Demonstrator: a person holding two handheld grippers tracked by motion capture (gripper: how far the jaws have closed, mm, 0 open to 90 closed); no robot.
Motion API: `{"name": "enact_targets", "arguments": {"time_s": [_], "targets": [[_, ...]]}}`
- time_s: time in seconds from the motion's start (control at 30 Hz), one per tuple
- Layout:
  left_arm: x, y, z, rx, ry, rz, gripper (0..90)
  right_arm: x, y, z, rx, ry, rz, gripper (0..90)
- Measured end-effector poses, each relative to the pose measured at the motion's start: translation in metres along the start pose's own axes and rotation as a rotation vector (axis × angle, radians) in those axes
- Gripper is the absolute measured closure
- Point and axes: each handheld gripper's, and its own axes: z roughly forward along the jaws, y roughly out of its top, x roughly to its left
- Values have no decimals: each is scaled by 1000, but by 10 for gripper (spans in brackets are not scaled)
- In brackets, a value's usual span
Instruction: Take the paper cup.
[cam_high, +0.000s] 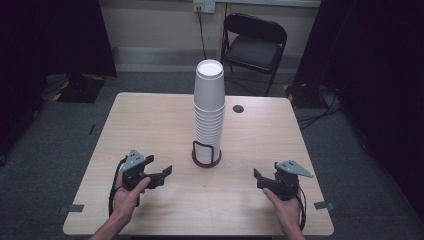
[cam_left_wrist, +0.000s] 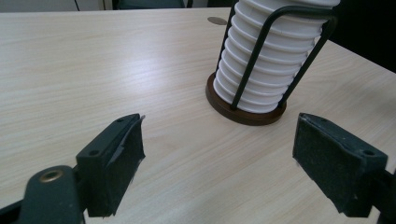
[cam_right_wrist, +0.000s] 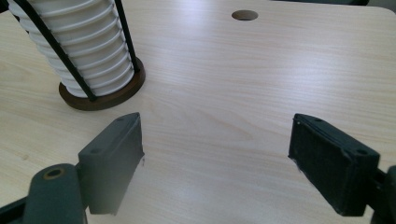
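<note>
While flanking cup stack (cam_high: 209, 107) | both hand-held grippers: wide apart, empty

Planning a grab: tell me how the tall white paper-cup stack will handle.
The tall white paper-cup stack probably tips easily, rising far above its short black wire holder. The cups look light and crushable, so the open left gripper should squeeze gently.

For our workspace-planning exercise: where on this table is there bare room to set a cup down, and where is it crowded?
Bare wood lies left of the cup stack, out to the table edge, and right of it below the round hole. The strip between the left tongs and right tongs is also bare. It is crowded only at the middle, where the holder stands.
</note>
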Motion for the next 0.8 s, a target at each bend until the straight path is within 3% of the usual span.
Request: {"name": "enact_targets", "arguments": {"time_s": [0.2,0.43,0.47,0.5,0.6,0.8], "targets": [[-2,1,3,11,8,37,165,6,2,-4,-12,30,-5,174],[-4,1,3,14,-5,42,167,15,5,-9,-16,82,-17,173],[-4,1,3,12,-6,44,167,16,8,-10,-6,133,0,172],[-4,1,3,12,-5,43,167,17,10,-10,-11,144,6,172],[-4,1,3,14,-4,41,167,20,15,-9,-26,140,-3,160],[-5,1,3,16,-5,46,170,34,31,-5,-54,182,-29,159]]}}
